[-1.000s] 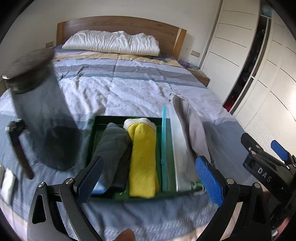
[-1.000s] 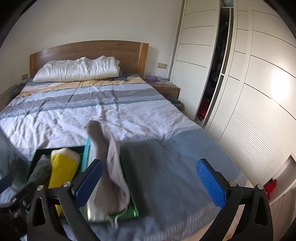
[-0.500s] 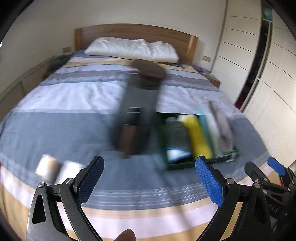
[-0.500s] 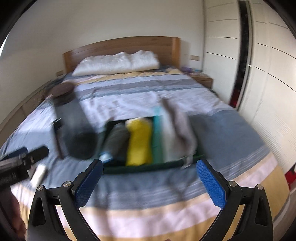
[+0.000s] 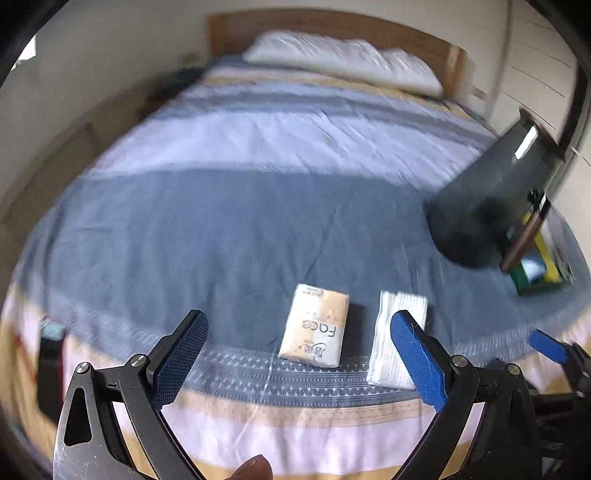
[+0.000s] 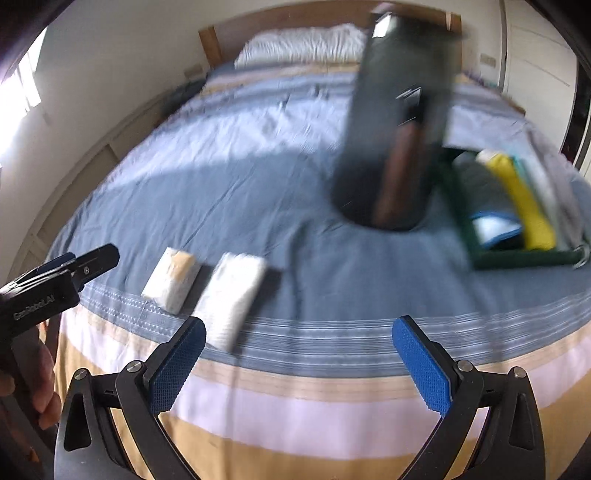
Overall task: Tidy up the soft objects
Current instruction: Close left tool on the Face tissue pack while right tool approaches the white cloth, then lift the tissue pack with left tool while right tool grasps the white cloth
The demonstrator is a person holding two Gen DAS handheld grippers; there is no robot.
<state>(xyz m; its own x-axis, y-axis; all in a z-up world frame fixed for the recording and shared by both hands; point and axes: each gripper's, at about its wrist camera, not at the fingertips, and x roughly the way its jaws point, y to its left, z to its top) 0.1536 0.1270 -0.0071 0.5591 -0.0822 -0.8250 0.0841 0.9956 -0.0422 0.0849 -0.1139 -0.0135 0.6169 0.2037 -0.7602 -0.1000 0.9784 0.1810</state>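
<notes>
Showing "Face" print on tissue pack (image 5: 316, 325), right view blurring it

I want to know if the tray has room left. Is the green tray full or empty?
Mostly full, not empty. The green tray holds a grey roll and a yellow towel side by side, plus paler cloth at its right side.

Creased cotton-like striped bedspread (image 5: 236, 221), glossy plastic-wrapped tissue pack (image 5: 317, 326), matt white embossed paper napkins (image 5: 395, 332), wooden headboard (image 5: 332, 26).
</notes>
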